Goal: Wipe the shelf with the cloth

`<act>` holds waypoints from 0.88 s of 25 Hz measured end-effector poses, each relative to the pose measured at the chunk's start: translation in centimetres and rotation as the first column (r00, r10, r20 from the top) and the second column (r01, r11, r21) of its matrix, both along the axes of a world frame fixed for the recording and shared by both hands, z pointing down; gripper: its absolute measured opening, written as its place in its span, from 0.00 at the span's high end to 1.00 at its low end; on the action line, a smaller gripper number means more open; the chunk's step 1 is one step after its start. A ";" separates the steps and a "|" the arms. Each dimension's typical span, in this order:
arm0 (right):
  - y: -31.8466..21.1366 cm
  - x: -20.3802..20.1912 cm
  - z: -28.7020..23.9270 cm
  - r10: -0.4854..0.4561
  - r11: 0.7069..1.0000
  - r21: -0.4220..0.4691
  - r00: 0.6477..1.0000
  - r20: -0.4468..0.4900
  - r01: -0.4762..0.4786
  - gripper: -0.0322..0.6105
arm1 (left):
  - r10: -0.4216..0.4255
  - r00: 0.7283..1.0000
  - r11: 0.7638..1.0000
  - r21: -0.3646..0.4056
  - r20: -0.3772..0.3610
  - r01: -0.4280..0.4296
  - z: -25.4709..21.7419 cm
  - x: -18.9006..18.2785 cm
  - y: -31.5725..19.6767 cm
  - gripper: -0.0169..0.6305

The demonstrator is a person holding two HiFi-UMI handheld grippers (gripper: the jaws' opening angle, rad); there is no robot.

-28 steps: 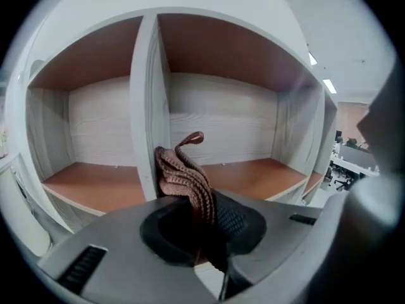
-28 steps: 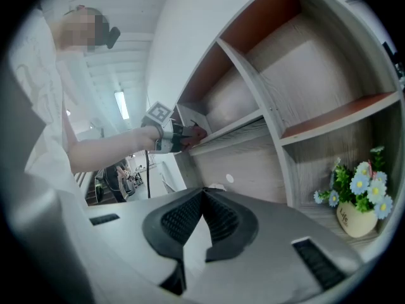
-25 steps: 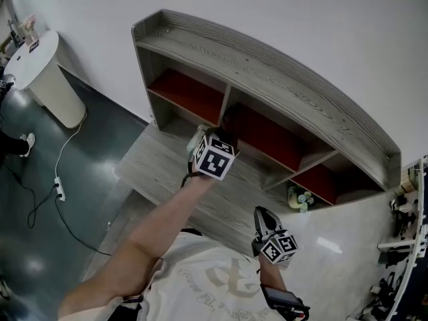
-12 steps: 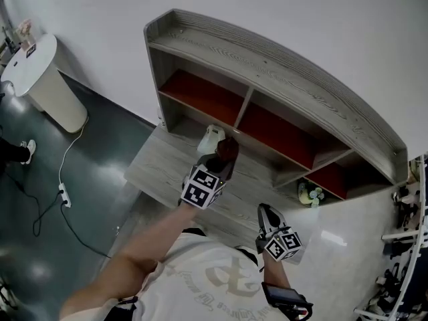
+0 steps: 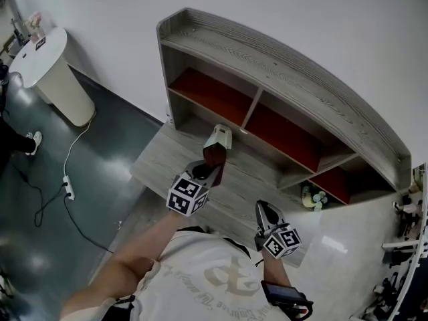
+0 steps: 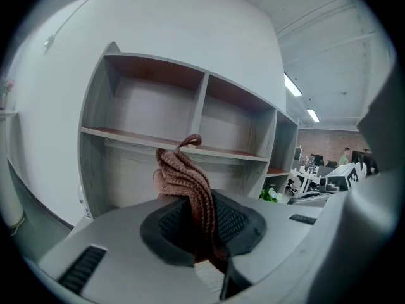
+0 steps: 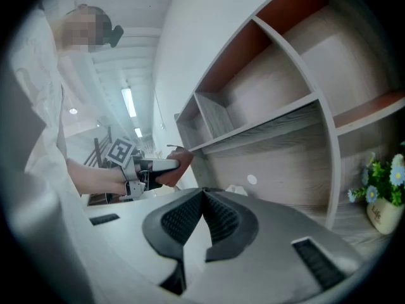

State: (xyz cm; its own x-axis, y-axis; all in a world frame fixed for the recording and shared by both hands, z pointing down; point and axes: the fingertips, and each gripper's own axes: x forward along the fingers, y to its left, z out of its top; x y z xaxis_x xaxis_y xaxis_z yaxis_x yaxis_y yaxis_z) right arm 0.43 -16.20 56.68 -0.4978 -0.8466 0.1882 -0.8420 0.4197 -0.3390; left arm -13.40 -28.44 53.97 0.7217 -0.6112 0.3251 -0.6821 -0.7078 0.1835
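Nearest, at the bottom of the head view, is the person's white shirt (image 5: 221,279). Just past it the right gripper (image 7: 203,208) is held low by the body, near the front edge of the ledge (image 5: 160,162). Its own view shows the two black pads pressed together with nothing between them. The left arm (image 5: 134,253) reaches further forward, and the left gripper (image 5: 207,171) points toward the shelf (image 5: 281,65). Its jaws are clenched on the cloth (image 6: 186,185), a brown knitted piece bunched into folds that stands up beyond the pads, with a small loop at its top. The cloth is held over the middle of the ledge, in front of the compartments and outside them; whether it touches the wood cannot be told. Just beyond it a small white object (image 5: 219,138) sits on the ledge, too small to make out. Behind that rises the grey wood-grain shelf: a row of open compartments with red-brown floors, split by upright panels, under a long top board. Near the right end of the ledge stands a small plant (image 5: 311,196) in a pale pot. Off to the left, on the dark floor (image 5: 40,246), a white cable (image 5: 70,149) runs to a power strip (image 5: 67,187), and a white round pedestal (image 5: 50,79) stands by the pale wall (image 5: 321,19)
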 end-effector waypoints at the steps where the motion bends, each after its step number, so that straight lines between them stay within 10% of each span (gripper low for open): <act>1: -0.1 -0.1 0.0 -0.014 1.000 0.002 1.000 0.002 0.014 0.94 | -0.011 1.000 1.000 0.000 -0.001 0.011 -0.1 -0.3 0.0 0.87; 22: -3.7 -0.6 -0.1 -0.189 0.982 0.044 0.980 0.065 0.186 0.94 | -0.104 0.994 0.994 0.037 0.033 0.103 -5.7 -1.7 -3.7 0.87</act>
State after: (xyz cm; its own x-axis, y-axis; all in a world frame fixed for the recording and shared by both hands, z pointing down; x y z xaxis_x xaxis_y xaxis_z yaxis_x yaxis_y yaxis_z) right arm -0.13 -19.85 56.61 -0.6589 -0.7430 0.1176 -0.7223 0.5813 -0.3745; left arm -15.06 -32.10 48.30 0.6426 -0.6932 0.3263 -0.7575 -0.6389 0.1346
